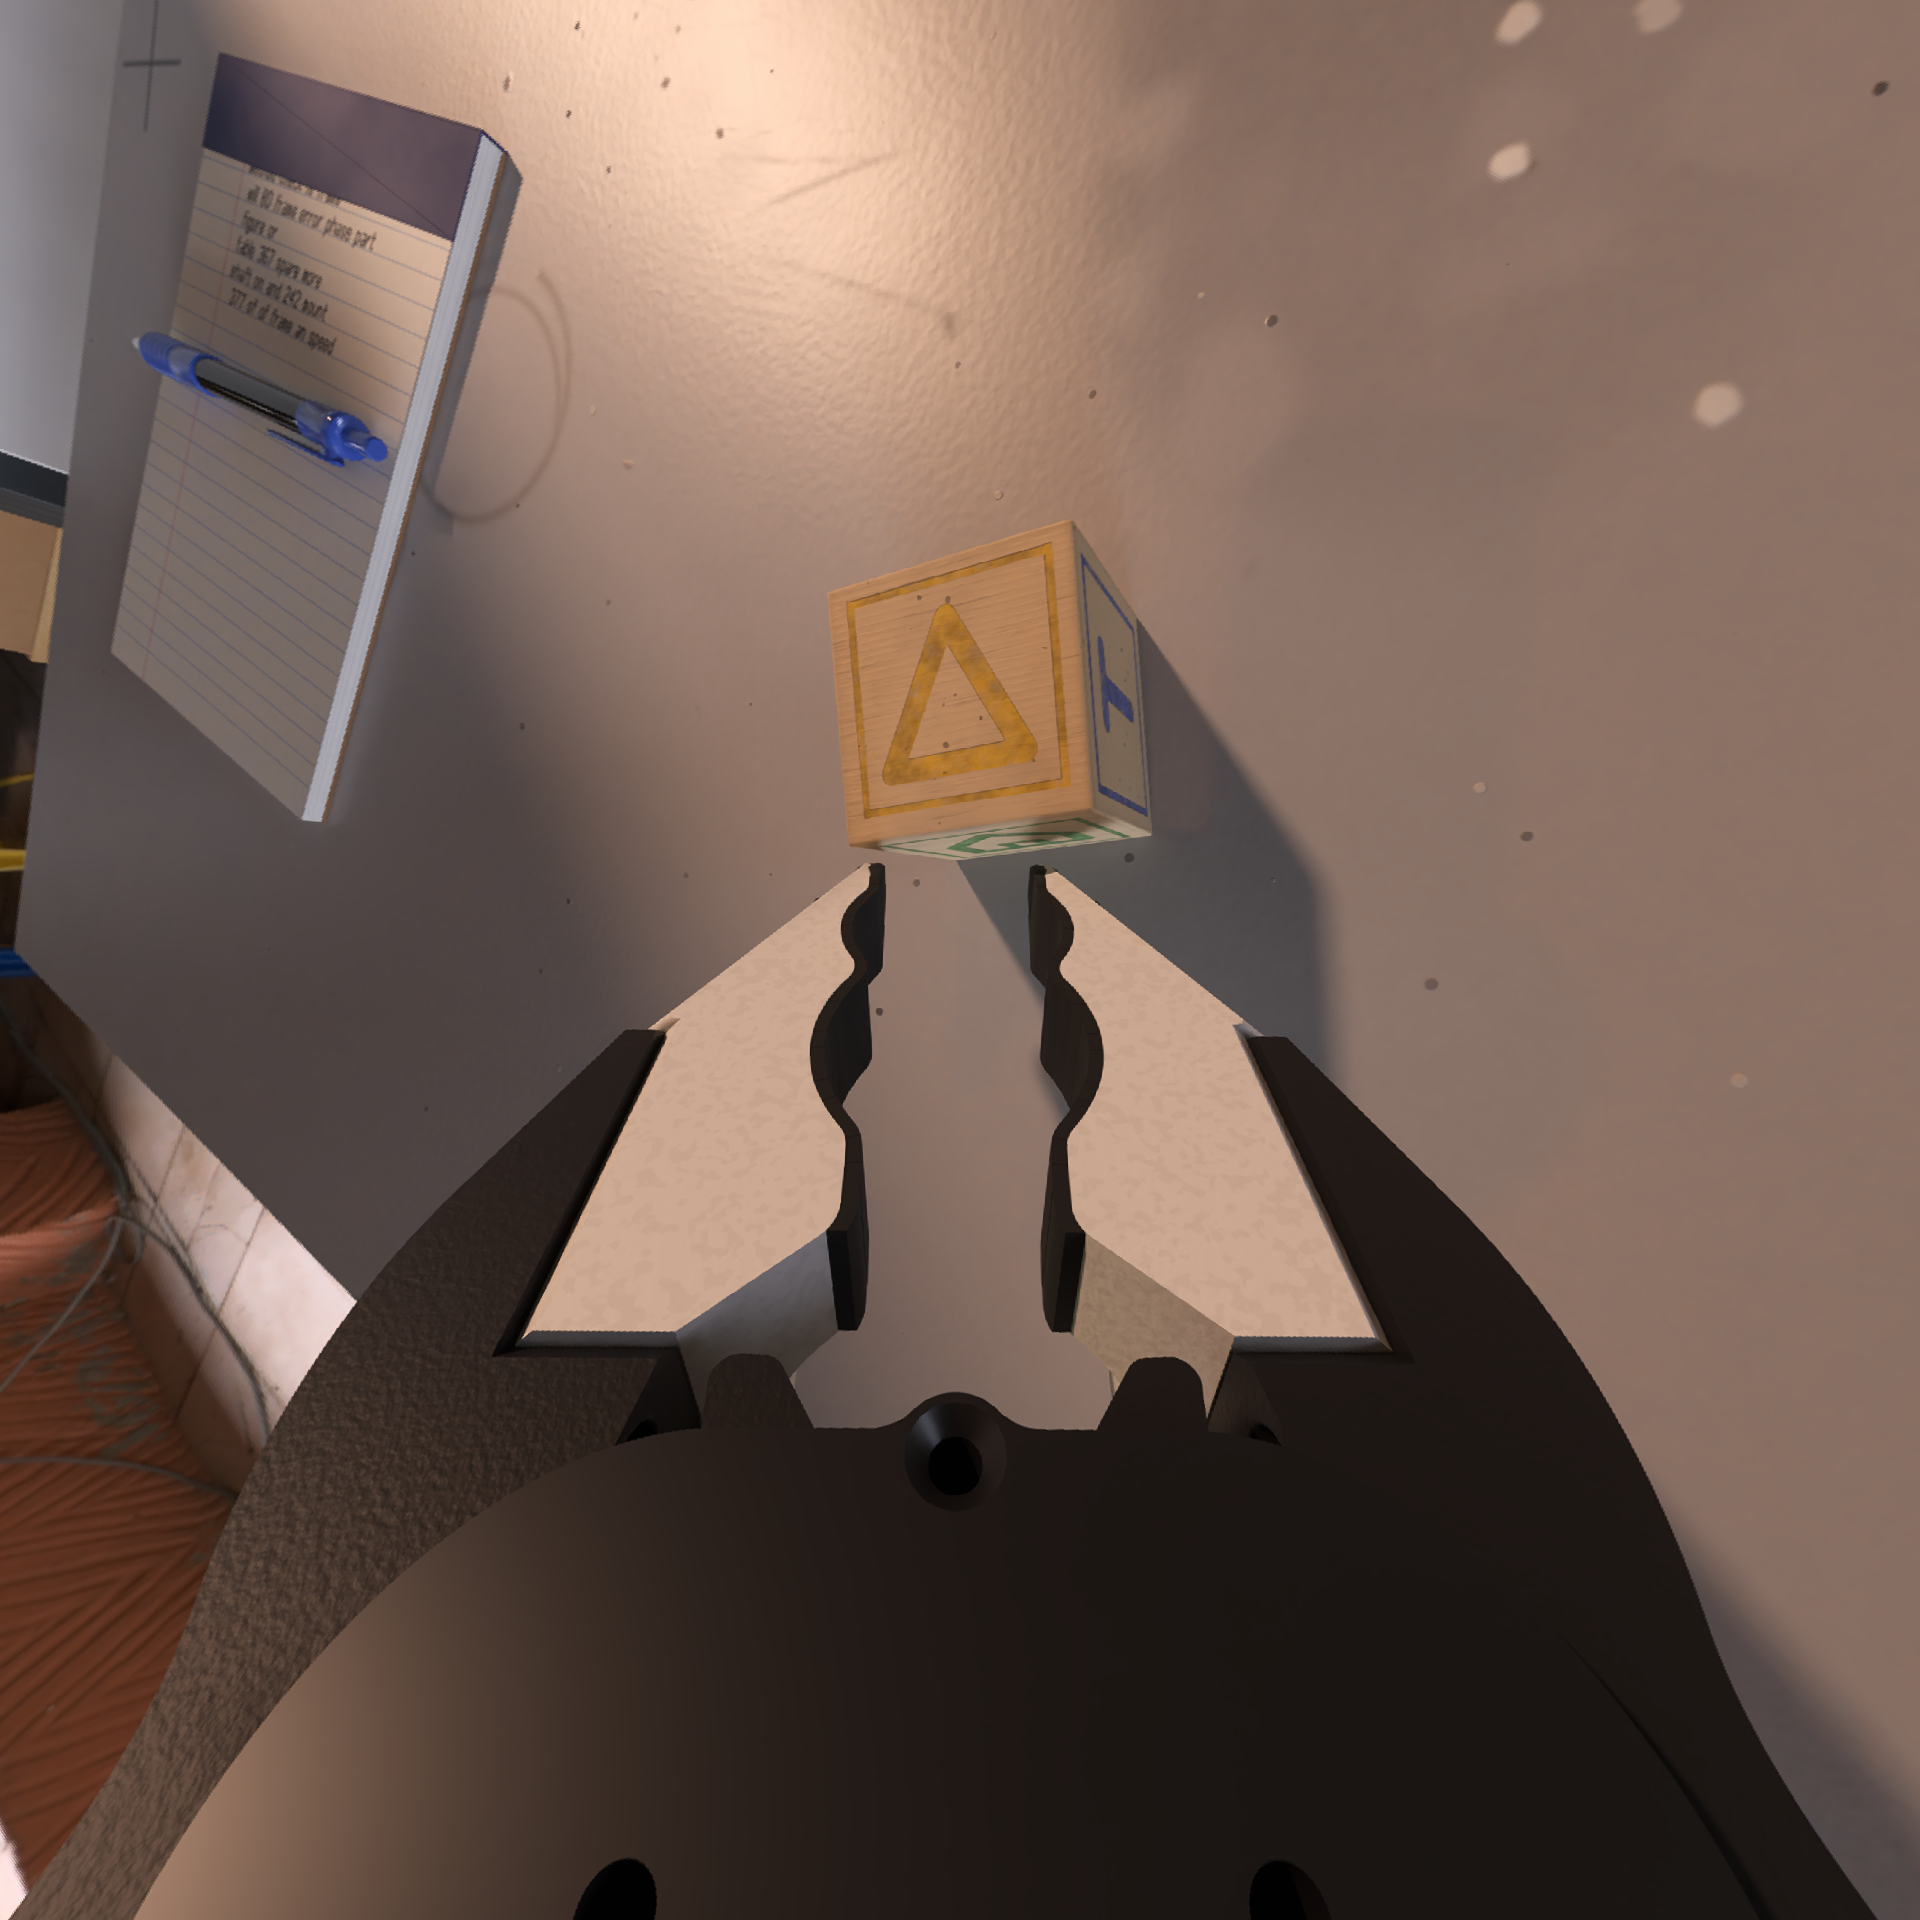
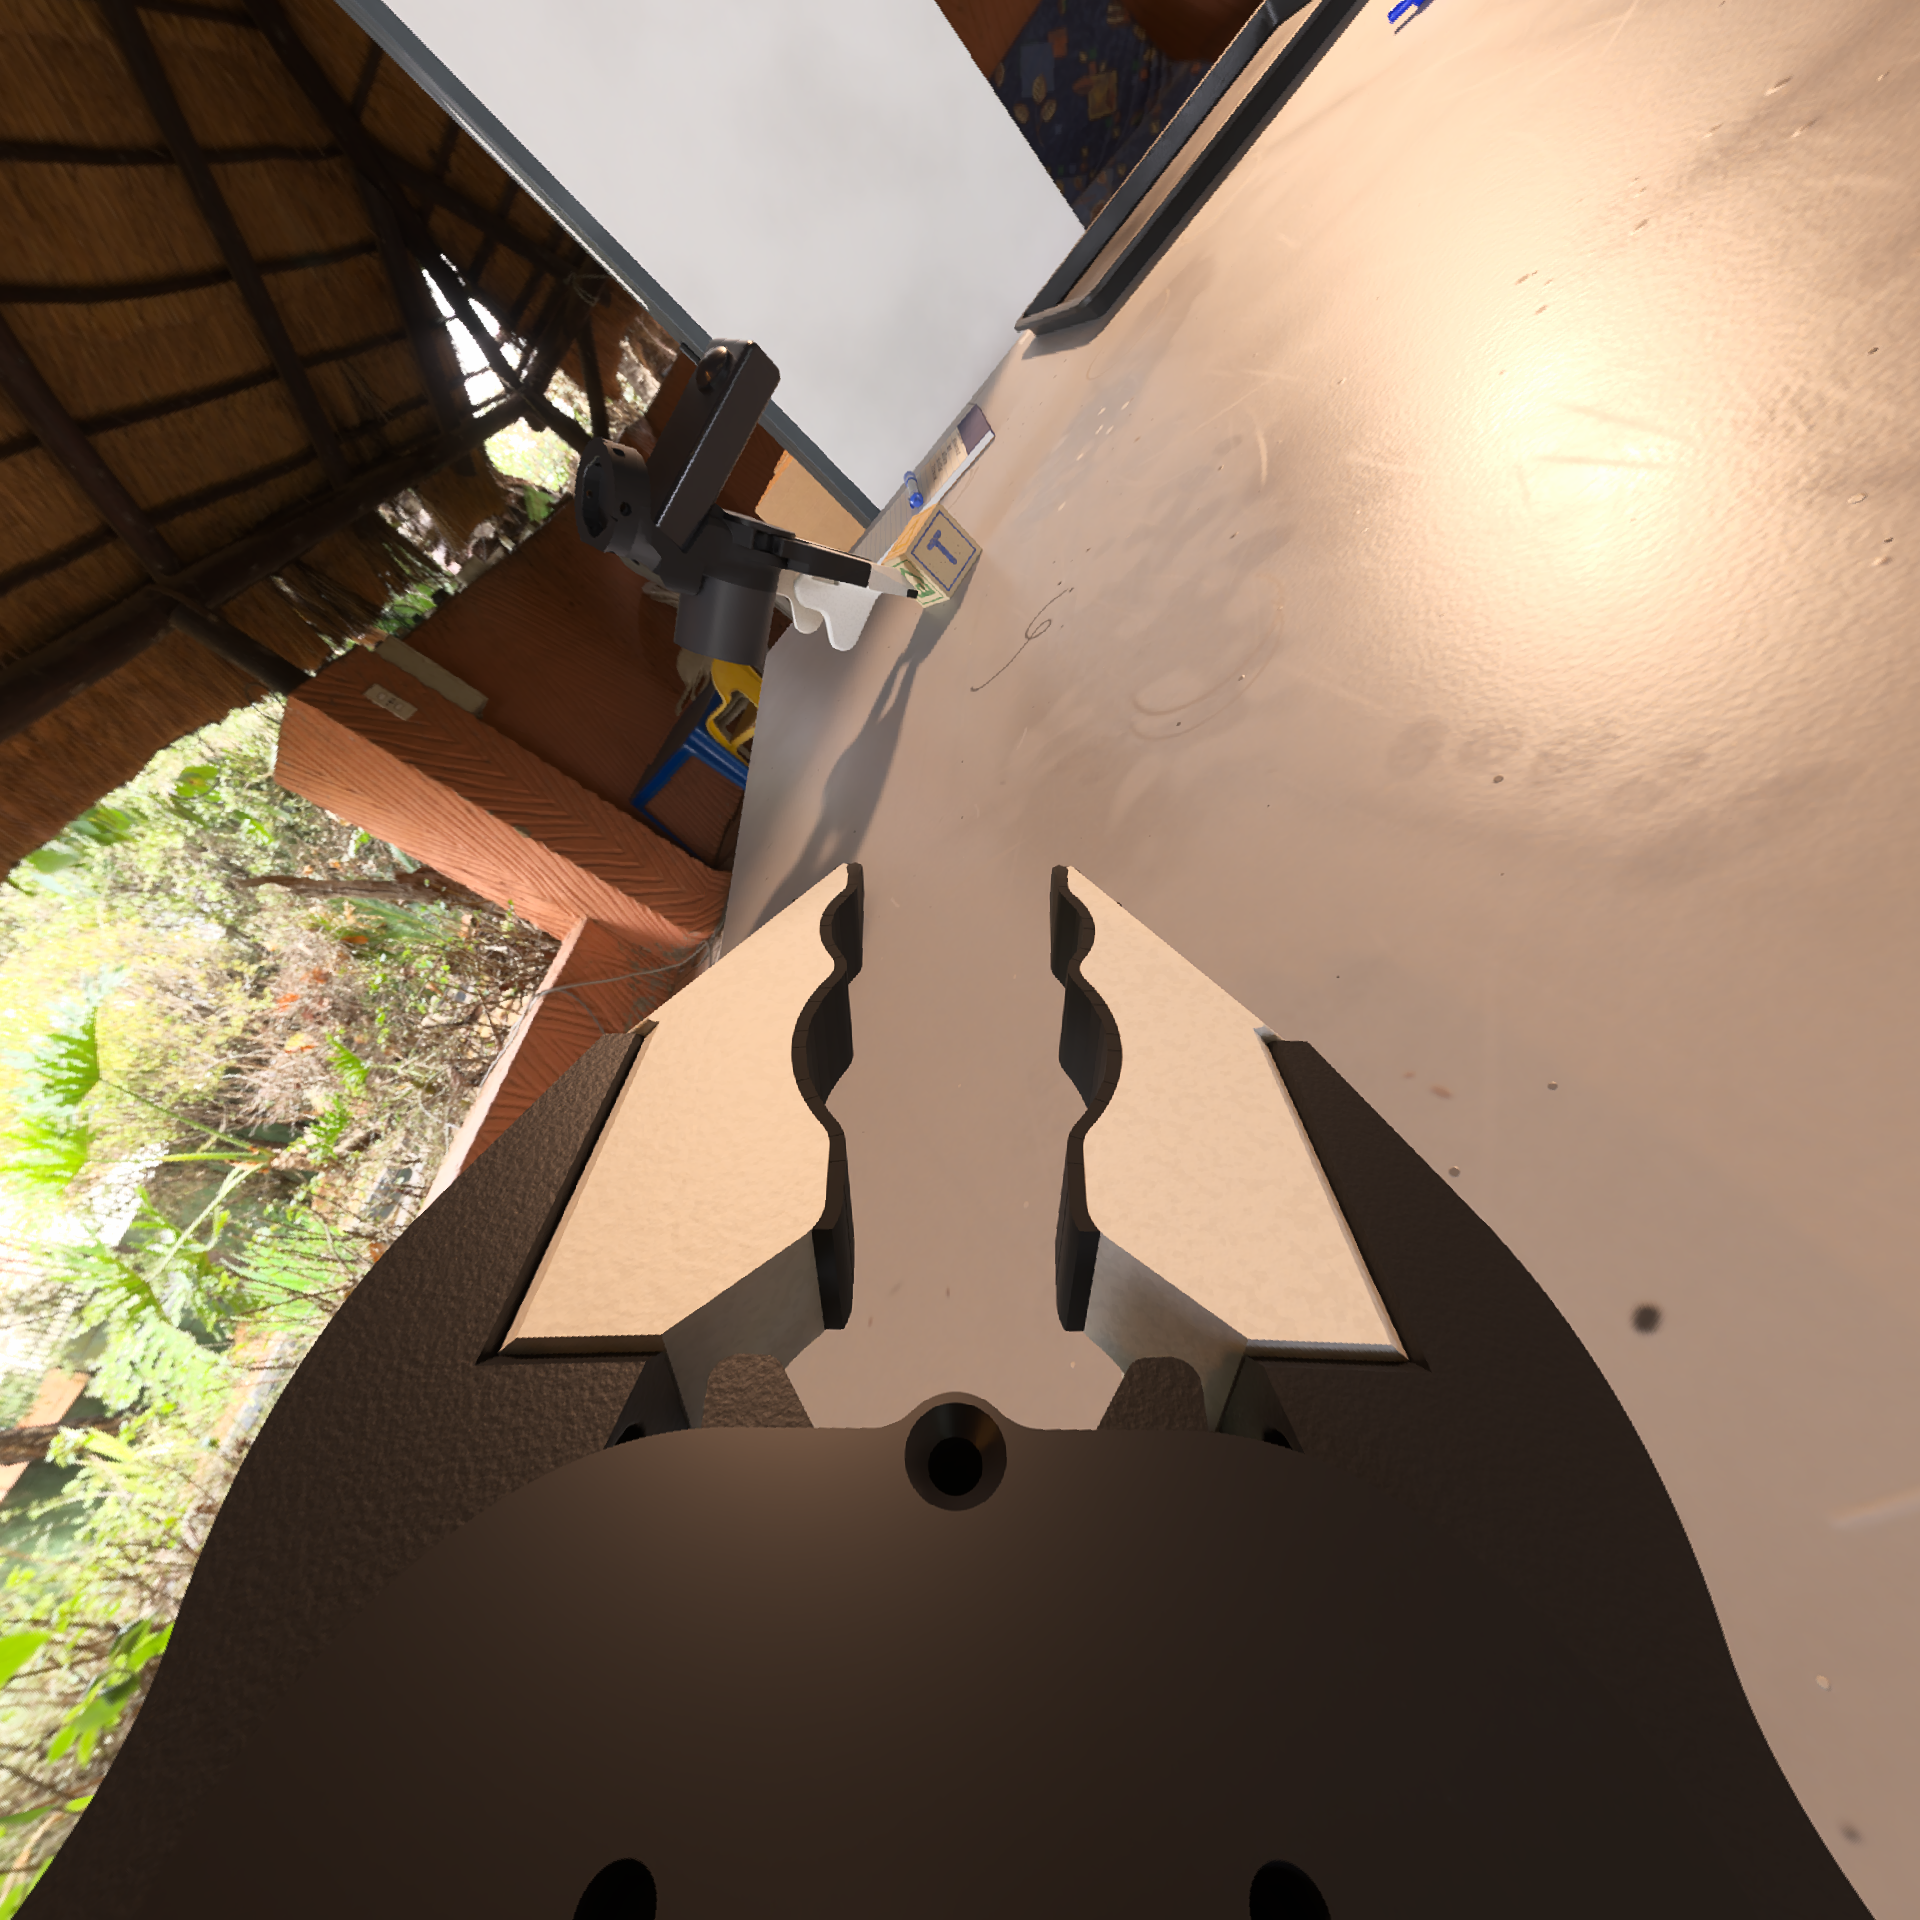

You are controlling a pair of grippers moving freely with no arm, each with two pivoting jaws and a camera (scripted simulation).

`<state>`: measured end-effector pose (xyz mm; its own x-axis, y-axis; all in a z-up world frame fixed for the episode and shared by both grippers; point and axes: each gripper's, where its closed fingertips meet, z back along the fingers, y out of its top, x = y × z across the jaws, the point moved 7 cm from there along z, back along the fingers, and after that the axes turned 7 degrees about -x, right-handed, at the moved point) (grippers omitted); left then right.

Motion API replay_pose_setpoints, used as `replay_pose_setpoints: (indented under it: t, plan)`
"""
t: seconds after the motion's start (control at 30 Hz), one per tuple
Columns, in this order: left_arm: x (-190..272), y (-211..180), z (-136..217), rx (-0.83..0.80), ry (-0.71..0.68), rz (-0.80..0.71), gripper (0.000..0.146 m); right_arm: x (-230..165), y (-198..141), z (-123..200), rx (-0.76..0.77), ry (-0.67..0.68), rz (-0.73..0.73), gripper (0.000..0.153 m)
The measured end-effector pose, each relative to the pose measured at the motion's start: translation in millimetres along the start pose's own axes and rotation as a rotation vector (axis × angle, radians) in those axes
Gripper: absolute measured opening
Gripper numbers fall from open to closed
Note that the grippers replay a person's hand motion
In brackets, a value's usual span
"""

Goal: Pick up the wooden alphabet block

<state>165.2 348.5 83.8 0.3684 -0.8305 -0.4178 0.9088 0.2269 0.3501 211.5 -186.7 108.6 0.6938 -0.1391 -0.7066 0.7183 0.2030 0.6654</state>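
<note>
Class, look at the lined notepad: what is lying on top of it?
A blue pen lies across the notepad on the table. The lines beneath the pen are covered, and nothing under the pad shows.

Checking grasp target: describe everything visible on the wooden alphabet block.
The light wooden alphabet cube sits flat on the pale tabletop, apart from the lined notepad. Its faces carry coloured frames: a yellow triangle outline, a blue mark, a green one. The open left gripper has its fingertips just short of it; nothing grips it.
</note>
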Motion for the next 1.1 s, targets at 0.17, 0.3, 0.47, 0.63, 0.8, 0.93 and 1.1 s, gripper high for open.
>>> replay_pose_setpoints:
  t: [0.17,0.3,0.47,0.63,0.8,0.93,1.1]
  plan:
    - [1.3,1.1,3.3,0.026,-0.029,0.010,0.034,-0.1,0.1,-0.5,-0.002,0.004,0.000,0.036]
    - [1.0,2.5,6.6,0.057,-0.079,0.039,0.039,-0.1,0.5,-0.3,-0.001,0.006,-0.004,0.036]
    - [0.7,4.1,8.2,0.081,-0.085,0.042,0.042,-0.2,0.3,-0.2,-0.001,0.009,-0.006,0.036]
    - [1.0,6.8,10.6,0.099,-0.088,0.043,0.046,-0.3,0.2,-0.2,0.001,0.011,-0.010,0.036]
    - [0.0,7.9,8.9,0.089,-0.057,0.049,0.058,-0.2,0.6,-0.7,0.002,0.017,-0.016,0.036]
    - [-0.9,8.0,7.3,0.074,-0.050,0.052,0.061,-0.2,0.6,-1.1,0.001,0.019,-0.016,0.036]
    - [-1.5,8.9,9.7,0.094,-0.043,0.071,0.062,-1.1,-0.2,-1.1,-0.001,0.017,-0.013,0.036]
